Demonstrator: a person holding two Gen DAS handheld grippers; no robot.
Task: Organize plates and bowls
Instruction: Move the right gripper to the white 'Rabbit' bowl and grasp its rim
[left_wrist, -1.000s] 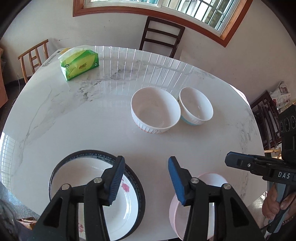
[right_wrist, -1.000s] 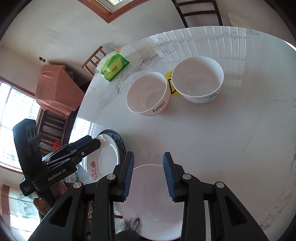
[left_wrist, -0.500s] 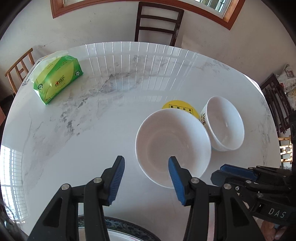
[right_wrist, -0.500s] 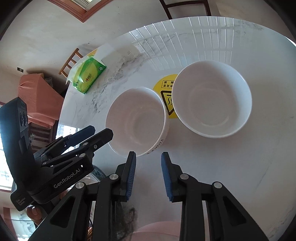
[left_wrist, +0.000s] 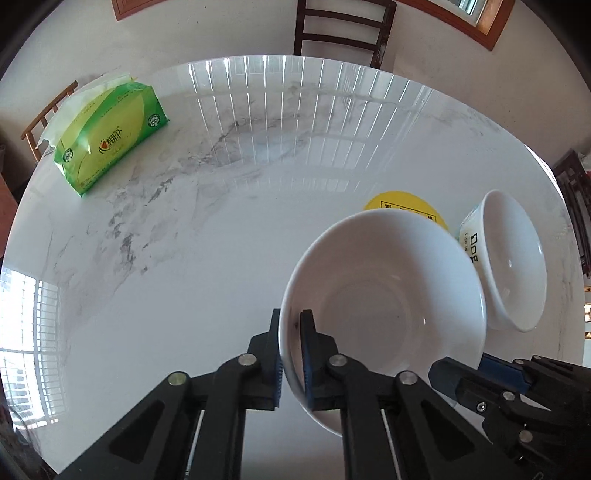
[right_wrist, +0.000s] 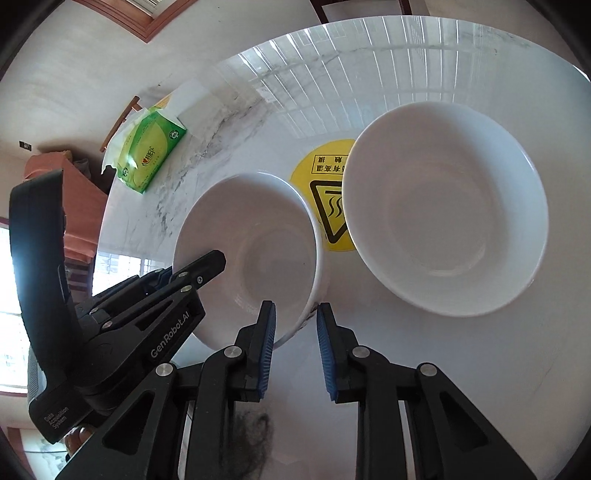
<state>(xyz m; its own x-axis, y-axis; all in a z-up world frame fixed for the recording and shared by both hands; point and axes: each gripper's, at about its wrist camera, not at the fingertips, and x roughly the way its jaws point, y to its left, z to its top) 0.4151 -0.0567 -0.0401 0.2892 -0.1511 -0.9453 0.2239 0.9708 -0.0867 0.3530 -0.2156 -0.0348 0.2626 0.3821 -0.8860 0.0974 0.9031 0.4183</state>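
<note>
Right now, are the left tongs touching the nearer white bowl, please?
Touching. The left wrist view shows the left tongs shut on the rim of the nearer white bowl, a pad each side.

Bright daylight is pouring in from windows, throwing striped glare across the far half of the glossy table (left_wrist: 258, 192) and washing its near left edge white; the bowls (right_wrist: 447, 229) are casting soft shadows; fisheye bending is curving the edges, dark corners are vignetting, and everything is staying sharp
</note>
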